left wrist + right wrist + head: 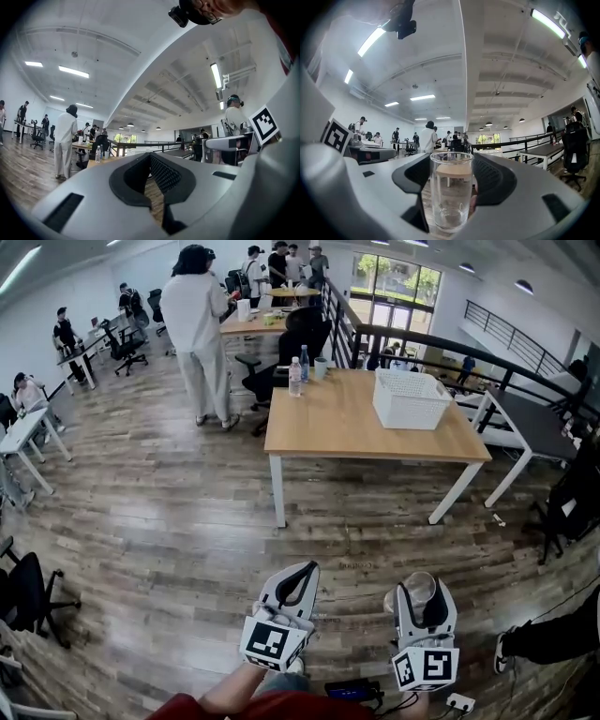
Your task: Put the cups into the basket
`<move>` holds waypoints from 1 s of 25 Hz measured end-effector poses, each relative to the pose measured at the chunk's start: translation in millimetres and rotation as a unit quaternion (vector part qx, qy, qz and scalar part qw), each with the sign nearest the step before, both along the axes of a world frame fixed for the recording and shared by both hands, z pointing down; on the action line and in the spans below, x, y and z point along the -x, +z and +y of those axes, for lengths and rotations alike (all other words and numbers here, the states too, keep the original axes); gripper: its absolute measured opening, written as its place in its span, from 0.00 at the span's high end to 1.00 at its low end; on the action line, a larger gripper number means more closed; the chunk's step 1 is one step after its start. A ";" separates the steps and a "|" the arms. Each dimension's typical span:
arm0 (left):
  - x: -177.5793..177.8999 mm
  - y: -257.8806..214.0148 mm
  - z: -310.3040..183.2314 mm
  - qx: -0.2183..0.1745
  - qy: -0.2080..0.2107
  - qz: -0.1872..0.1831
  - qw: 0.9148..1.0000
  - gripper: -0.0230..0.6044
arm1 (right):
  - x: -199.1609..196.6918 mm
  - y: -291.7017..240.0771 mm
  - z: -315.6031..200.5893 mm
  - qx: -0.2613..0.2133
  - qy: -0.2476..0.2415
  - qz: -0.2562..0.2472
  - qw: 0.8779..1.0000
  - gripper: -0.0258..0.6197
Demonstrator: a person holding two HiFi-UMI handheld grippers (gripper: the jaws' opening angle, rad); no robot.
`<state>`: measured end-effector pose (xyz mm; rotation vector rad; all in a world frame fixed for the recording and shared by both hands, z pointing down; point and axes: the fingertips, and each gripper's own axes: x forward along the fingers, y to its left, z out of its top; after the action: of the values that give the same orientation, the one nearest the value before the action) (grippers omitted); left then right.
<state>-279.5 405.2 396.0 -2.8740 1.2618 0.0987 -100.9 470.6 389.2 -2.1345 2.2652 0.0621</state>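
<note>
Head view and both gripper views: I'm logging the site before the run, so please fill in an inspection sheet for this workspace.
Surface: wooden table, standing across the floor from the person.
Job's things: white basket on the table's far right part; glass upright, empty.
Clutter: bottles at the table's far left corner.
Grippers: left gripper shut, empty; right gripper shut on the glass.
Cables: power strip with a dark lead on the floor by the person's feet.
Surroundings: person in white beside the table, office chairs, railing, more people at desks behind.
</note>
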 end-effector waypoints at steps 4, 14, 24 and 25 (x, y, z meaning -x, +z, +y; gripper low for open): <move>9.9 -5.7 -28.9 -0.010 -0.003 0.005 1.000 0.95 | 8.6 -6.6 -29.0 -0.006 -0.001 0.006 1.000 0.53; -0.6 -9.1 -83.3 -0.004 0.005 0.029 1.000 0.95 | -3.0 -5.6 -77.5 -0.007 0.000 0.009 1.000 0.53; -70.4 -6.4 -143.2 -0.004 0.002 0.011 1.000 0.95 | -66.7 6.8 -136.9 -0.008 -0.010 -0.016 1.000 0.53; -78.9 -6.8 -147.9 -0.005 0.002 0.008 1.000 0.95 | -73.5 6.8 -142.4 -0.008 -0.011 -0.017 1.000 0.53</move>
<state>-200.7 257.4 389.2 -2.8727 1.2548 0.1271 -27.4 328.2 396.0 -2.0864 2.2594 0.0429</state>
